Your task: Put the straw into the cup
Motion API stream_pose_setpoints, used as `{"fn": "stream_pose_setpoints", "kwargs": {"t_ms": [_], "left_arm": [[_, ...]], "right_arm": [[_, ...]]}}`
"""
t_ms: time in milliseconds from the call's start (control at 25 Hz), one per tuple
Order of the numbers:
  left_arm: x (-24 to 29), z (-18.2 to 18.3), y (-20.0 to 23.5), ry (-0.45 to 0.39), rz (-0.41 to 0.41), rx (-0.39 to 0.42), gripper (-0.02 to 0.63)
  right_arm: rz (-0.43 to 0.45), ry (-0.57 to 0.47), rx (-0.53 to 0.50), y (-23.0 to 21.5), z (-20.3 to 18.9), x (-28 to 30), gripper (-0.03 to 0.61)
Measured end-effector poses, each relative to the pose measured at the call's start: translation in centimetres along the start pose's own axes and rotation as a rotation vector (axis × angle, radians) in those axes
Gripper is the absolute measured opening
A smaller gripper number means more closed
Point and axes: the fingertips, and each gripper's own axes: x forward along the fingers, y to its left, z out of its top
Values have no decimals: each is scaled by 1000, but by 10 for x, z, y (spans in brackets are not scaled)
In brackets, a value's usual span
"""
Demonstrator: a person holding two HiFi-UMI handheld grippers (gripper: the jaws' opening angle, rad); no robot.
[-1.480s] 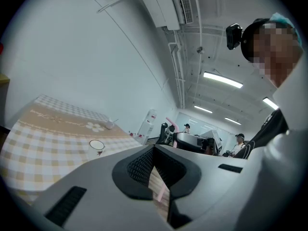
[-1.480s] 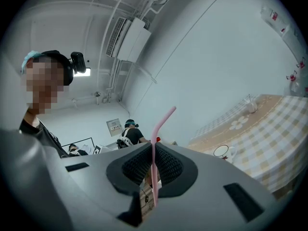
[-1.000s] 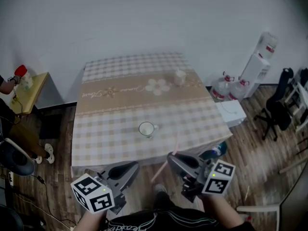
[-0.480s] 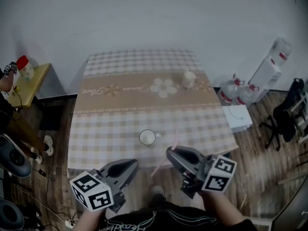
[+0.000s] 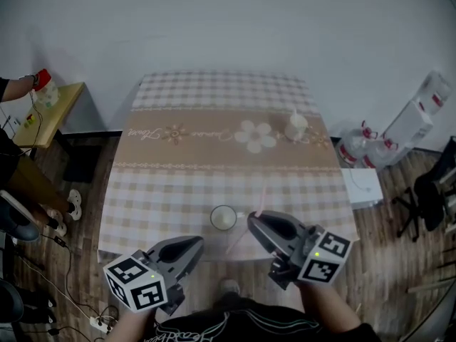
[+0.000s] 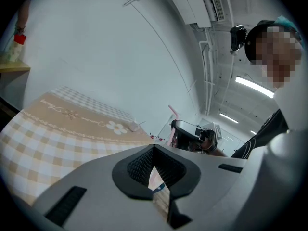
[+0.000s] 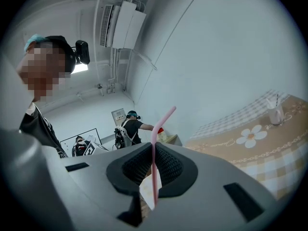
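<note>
Forward to the bench (image 5: 178,191) edge both hands have come — the right tool (image 5: 255,221), pinching the pink straw (image 5: 261,198) crosswise at mid-length, sits just right of the cup (image 5: 223,218), nearer than the left tool (image 5: 194,244) — jaws together, empty.

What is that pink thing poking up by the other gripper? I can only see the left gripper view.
Observer: It's a straw. The right gripper view shows the right gripper pinching it between its jaws.
Operator: Where's the cup? I can't find it.
Observer: The head view shows the cup standing on the table near the front edge, just left of the right gripper's tips.
Operator: Is the straw inside it?
Observer: No. In the head view the straw runs past the cup's right side, outside the rim.
</note>
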Motion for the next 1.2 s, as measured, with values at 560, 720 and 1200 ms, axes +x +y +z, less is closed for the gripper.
{"fn": "stream_pose_setpoints", "kwargs": {"t_ms": [560,720,1200], "left_arm": [[21,-1,40,-26,91,-88,-5],[28,-4,49,-29,110,-107,-5],[37,-14,66,-33,143,-145,-5]], "right_arm": [[40,16,-72,-45,9,29,21],[53,36,-78,-58,3,37,21],[92,101,-101,-78,-34,54,21]]}}
